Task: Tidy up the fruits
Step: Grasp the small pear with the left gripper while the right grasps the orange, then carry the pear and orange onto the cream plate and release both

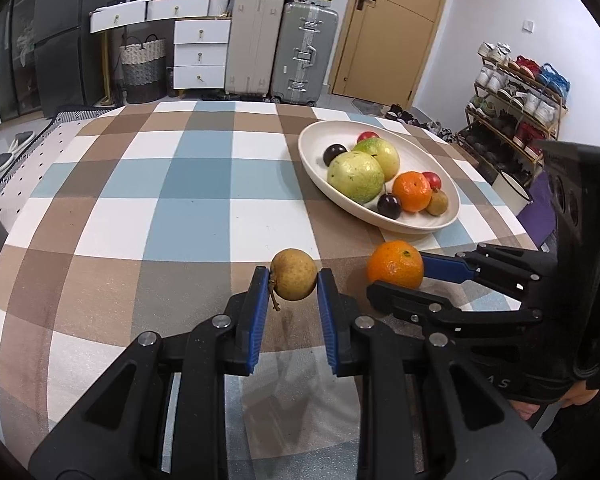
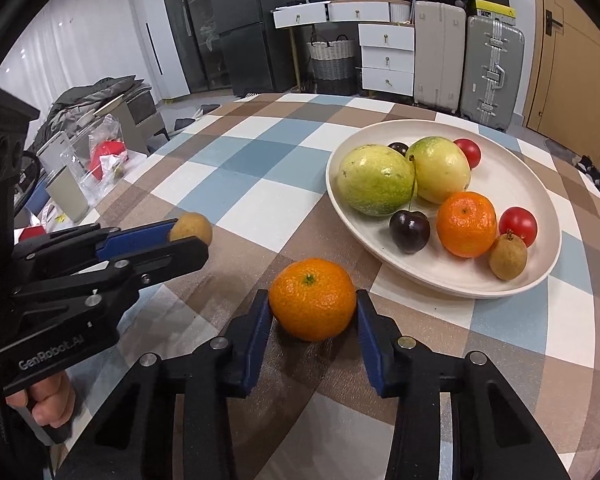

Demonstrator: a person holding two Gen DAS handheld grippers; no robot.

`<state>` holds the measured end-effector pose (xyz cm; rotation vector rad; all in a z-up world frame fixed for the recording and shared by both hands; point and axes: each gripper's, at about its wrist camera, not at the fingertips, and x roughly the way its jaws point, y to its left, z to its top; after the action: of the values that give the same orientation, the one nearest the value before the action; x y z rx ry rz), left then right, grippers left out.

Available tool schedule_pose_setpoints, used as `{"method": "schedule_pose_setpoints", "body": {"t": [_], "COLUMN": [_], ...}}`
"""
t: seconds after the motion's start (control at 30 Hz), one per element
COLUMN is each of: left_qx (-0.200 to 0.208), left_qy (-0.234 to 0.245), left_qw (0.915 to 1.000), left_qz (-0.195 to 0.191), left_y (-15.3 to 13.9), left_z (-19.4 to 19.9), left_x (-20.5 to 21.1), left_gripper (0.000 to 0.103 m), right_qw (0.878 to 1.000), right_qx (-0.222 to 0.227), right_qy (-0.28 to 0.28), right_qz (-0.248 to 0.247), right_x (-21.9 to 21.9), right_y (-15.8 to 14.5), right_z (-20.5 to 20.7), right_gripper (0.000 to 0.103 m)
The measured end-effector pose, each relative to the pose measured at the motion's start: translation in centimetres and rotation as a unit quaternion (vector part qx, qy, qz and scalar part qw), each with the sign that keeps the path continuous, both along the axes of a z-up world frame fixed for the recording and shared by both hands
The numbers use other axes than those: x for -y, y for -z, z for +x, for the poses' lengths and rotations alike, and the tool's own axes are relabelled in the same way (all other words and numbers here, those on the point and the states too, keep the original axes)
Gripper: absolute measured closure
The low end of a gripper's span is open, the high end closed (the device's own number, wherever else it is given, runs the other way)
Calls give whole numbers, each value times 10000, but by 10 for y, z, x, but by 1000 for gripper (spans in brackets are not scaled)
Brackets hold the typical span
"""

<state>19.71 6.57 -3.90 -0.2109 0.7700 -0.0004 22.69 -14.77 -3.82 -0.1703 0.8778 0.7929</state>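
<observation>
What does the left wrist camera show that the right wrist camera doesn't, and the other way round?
Only the left wrist view shows the shoe rack and the slippers on the floor. Only the right wrist view shows the clutter beside the table and the hand holding the left gripper. Both show the bowl of fruit, the brown fruit in the left gripper and the orange in the right gripper.

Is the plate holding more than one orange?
No. The plate holds one orange; the other orange sits on the tablecloth between the right gripper's fingers.
</observation>
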Motion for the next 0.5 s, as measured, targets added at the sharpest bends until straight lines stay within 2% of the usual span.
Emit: {"method": "schedule_pose_setpoints", "body": {"t": [0.5], "left_qx": [64], "left_qy": [126], "left_qw": [9998], "left_qz": [136], "left_y": [0], "left_z": [-2], "left_x": [9], "left_gripper": [81], "right_qw": [9989], "right_qx": [244], "right_qy": [200], "right_qz": [339], "right_x": [43], "right_y": [-19], "right_z": [-13], "right_gripper": [61]}}
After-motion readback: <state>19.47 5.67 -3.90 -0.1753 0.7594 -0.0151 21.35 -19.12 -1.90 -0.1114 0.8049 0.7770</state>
